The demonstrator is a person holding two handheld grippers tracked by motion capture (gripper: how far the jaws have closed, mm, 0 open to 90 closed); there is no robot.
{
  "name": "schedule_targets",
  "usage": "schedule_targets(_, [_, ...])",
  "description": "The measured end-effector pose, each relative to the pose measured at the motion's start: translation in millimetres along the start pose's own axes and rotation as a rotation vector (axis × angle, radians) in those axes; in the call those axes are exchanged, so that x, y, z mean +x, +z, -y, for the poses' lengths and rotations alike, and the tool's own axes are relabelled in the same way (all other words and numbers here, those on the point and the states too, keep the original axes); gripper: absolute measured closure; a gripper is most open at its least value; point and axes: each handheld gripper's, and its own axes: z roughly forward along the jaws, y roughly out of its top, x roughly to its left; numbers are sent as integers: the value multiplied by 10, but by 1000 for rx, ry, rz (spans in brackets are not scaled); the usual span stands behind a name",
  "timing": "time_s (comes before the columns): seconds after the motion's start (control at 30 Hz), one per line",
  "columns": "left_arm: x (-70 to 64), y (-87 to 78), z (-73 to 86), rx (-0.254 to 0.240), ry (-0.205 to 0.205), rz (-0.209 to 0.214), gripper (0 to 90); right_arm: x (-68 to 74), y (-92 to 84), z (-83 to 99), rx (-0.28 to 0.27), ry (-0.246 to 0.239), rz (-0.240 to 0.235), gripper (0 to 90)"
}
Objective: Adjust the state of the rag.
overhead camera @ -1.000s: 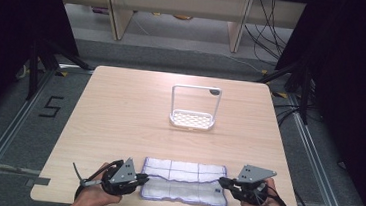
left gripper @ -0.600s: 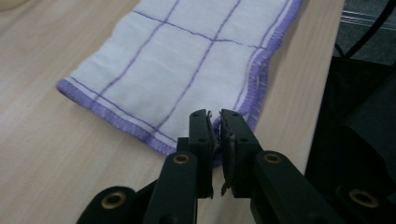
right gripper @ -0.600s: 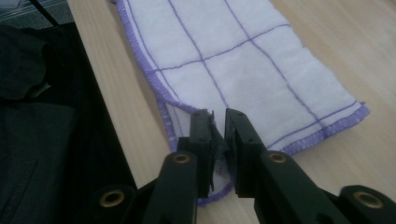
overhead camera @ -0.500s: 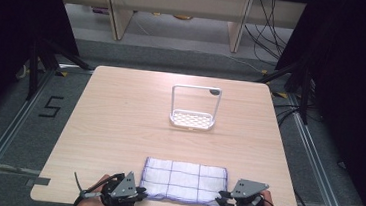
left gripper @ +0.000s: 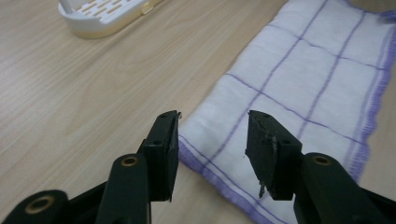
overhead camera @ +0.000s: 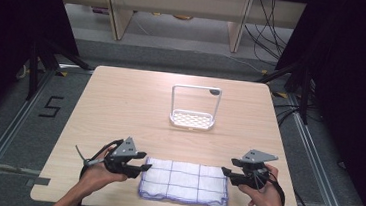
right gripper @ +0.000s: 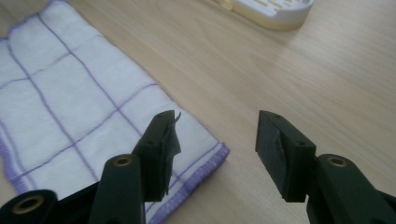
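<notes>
Cloth [overhead camera: 184,182]: flat, long axis left-right, along the table [overhead camera: 120,107] near edge.
Left gripper [overhead camera: 143,168]: jaws wide, at cloth's left end.
Right gripper [overhead camera: 225,173]: jaws wide, at right end.
Rack [overhead camera: 192,118]: well apart.

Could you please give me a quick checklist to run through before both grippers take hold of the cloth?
1. Left gripper jaws open: ok.
2. Right gripper jaws open: ok.
3. Left gripper over a cloth corner: ok, corner lies between the jaws.
4. Right gripper over a cloth corner: not ok, corner sits under one jaw only.
5. Cloth lies flat on the table: ok.
6. White rack stands apart from the cloth: ok.
</notes>
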Motion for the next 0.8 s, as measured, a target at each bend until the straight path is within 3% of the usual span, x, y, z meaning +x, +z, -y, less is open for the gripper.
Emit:
schedule_targets(0.03, [36, 49, -9, -1, -13, -5, 534, 0, 55, 3, 27, 36, 0, 498])
schedule_targets(0.07, [89, 126, -20, 17, -15, 6, 531, -45, 105, -7, 57, 36, -4, 506])
schedule_targets(0.2, [157, 245, -23, 43, -29, 4, 516, -64, 172, -1, 43, 39, 10, 510])
schedule_targets(0.23, [179, 289, -22, 48, -20, -8, 508, -57, 192, -11, 81, 32, -2, 510])
schedule_targets(0.3, [181, 314, -14, 64, -14, 5, 502, -46, 229, 3, 72, 26, 2, 511])
schedule_targets(0.37, [147, 344, 18, 90, 5, 15, 492, -22, 313, 32, 91, -22, 2, 529])
schedule_targets(0.5, [119, 381, 56, 110, 29, 20, 495, 13, 360, 61, 118, -31, 5, 545])
schedule_targets(0.53, [108, 397, 73, 118, 19, 17, 499, 22, 369, 72, 135, -28, 7, 551])
schedule_targets(0.63, [108, 386, 78, 121, 23, 24, 530, 28, 364, 77, 150, -21, -6, 598])
schedule_targets(0.7, [112, 377, 79, 131, 40, 37, 620, 39, 366, 84, 143, -22, -19, 682])
schedule_targets(0.73, [104, 378, 85, 125, 25, 54, 620, 39, 366, 84, 143, -22, -19, 682])
schedule_targets(0.77, [110, 375, 89, 125, 22, 66, 700, 32, 367, 86, 142, -21, -49, 769])
schedule_targets(0.8, [106, 372, 96, 121, 21, 75, 724, 31, 368, 86, 140, -24, -58, 791])
